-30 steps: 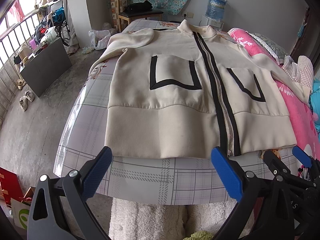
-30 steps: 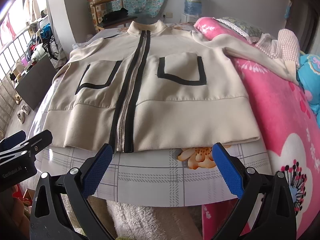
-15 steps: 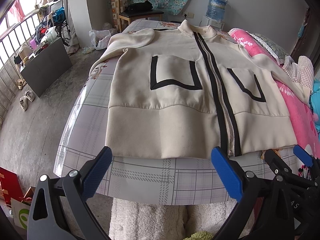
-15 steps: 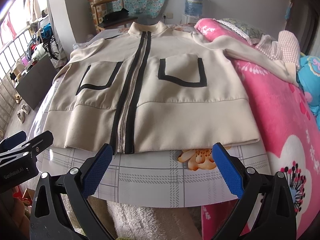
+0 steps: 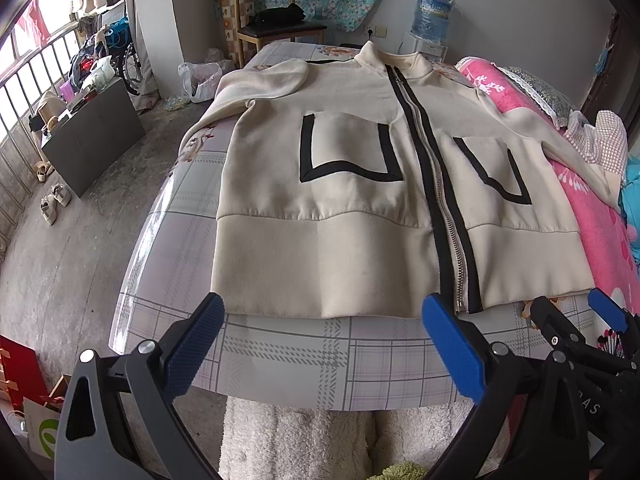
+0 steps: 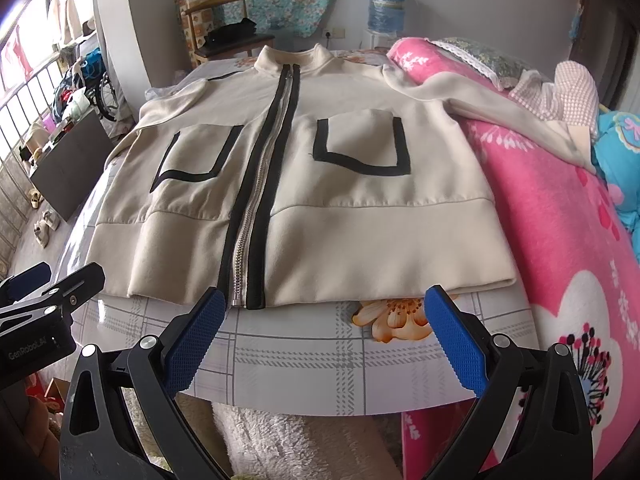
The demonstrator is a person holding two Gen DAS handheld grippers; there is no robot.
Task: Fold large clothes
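Observation:
A cream jacket [image 5: 340, 208] [image 6: 344, 184] with a black-edged zip and two black-outlined pockets lies flat, front up, on the bed, collar at the far end. Its right sleeve [image 6: 500, 108] runs out over a pink blanket; the left sleeve [image 5: 256, 88] bends by the bed's left edge. My left gripper [image 5: 322, 316] hovers open just before the hem, left of the zip. My right gripper [image 6: 322, 308] is open too, in front of the hem right of the zip, with nothing between its fingers. Each gripper shows at the edge of the other's view.
The bed has a checked plastic cover [image 5: 288, 352]. A pink blanket [image 6: 560, 216] fills the right side, with a pillow and a checked cloth [image 6: 568, 88] on it. A chair [image 5: 276, 28], a water bottle [image 5: 434, 10] and a dark cabinet [image 5: 92, 136] stand around.
Both grippers have crept slightly forward toward the hem; the jacket has not moved and both stay open.

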